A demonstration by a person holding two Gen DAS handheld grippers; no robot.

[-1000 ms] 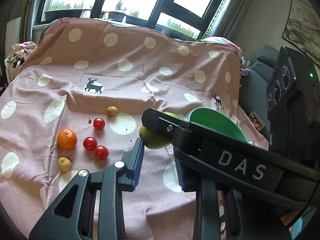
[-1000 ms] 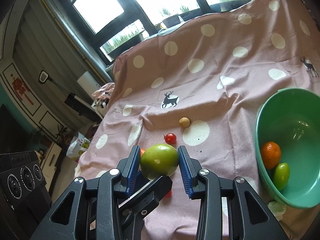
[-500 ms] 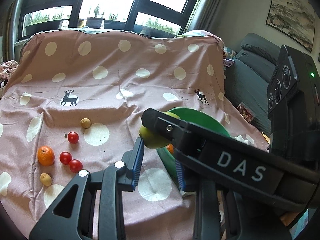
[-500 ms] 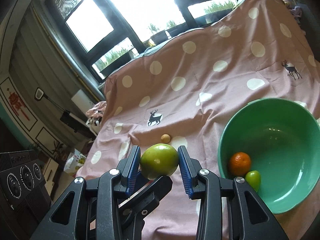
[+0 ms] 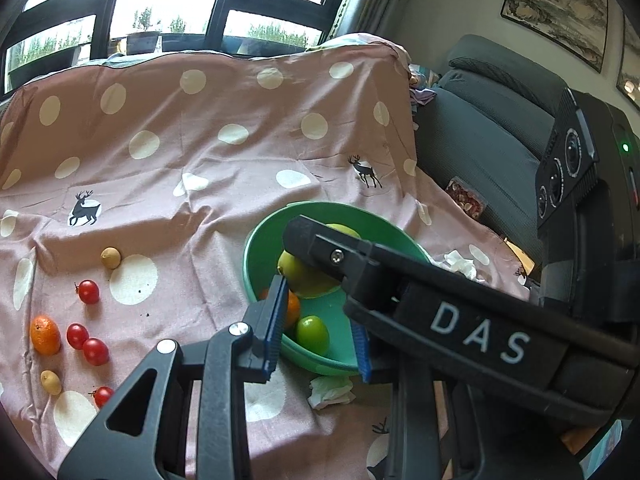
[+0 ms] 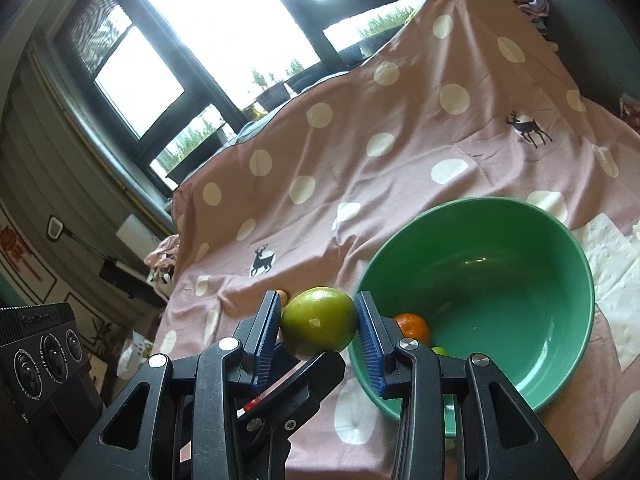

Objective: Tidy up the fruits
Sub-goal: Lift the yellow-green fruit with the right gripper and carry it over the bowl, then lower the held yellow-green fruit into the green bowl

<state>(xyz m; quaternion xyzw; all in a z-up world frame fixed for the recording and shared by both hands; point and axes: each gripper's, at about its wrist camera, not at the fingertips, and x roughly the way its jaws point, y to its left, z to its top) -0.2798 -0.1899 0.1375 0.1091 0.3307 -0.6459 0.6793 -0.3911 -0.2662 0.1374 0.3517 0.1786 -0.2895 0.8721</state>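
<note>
My right gripper [image 6: 318, 322] is shut on a large green apple [image 6: 319, 323] and holds it just left of the rim of the green bowl [image 6: 560, 364]. The bowl holds an orange [image 6: 412, 326] and a small green fruit [image 6: 439, 350]. In the left wrist view the apple [image 5: 304, 274] hangs over the bowl [image 5: 256, 252], held by the right gripper's black body [image 5: 440, 312]. My left gripper [image 5: 318, 328] is open and empty above the bowl's near rim. An orange [image 5: 45, 335], cherry tomatoes [image 5: 95, 351] and small yellow fruits [image 5: 111, 258] lie on the cloth at left.
A pink polka-dot cloth [image 5: 224, 160] covers the table. Crumpled tissues [image 5: 331, 390] lie by the bowl's near side and white tissues [image 6: 612, 264] to its right. A grey sofa [image 5: 488, 120] stands right of the table. Windows are behind.
Both grippers have swung right, away from the loose fruit; the apple, still gripped, now hangs at the bowl's rim, and the bowl fills more of both views.
</note>
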